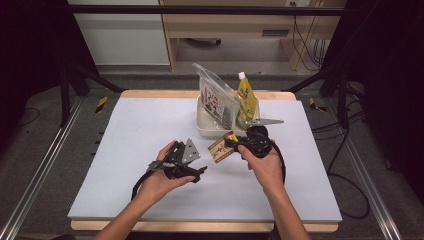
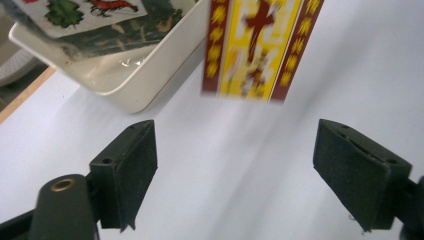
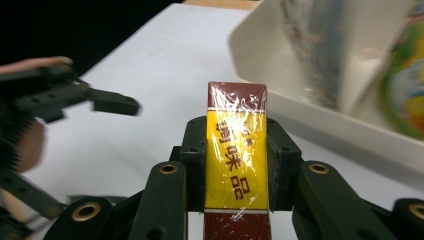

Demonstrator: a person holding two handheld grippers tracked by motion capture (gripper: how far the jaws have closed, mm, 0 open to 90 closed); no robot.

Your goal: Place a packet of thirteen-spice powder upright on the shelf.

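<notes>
In the high view, the right gripper (image 1: 231,144) holds a small flat box (image 1: 220,147) of yellow and maroon print just off the table, its free end reaching toward the left gripper (image 1: 200,170), which lies close beside it with nothing in its jaws. Just beyond the right gripper stands a cream plastic tub (image 1: 205,125) holding an upright clear printed pouch (image 1: 217,100) and a yellow squeeze pack (image 1: 247,100) with a white cap. In the left gripper view, the black foam-faced jaws stand wide apart over the matte white table (image 2: 240,170); the box (image 2: 260,45), blurred, hangs ahead between them, with the tub's glossy rounded corner (image 2: 140,80) ahead to the left. In the right gripper view, the jaws are clamped on the box's narrow sides (image 3: 236,150); its shiny film wrap crinkles over yellow with maroon ends and maroon characters, and the tub (image 3: 320,115) sits ahead to the right.
</notes>
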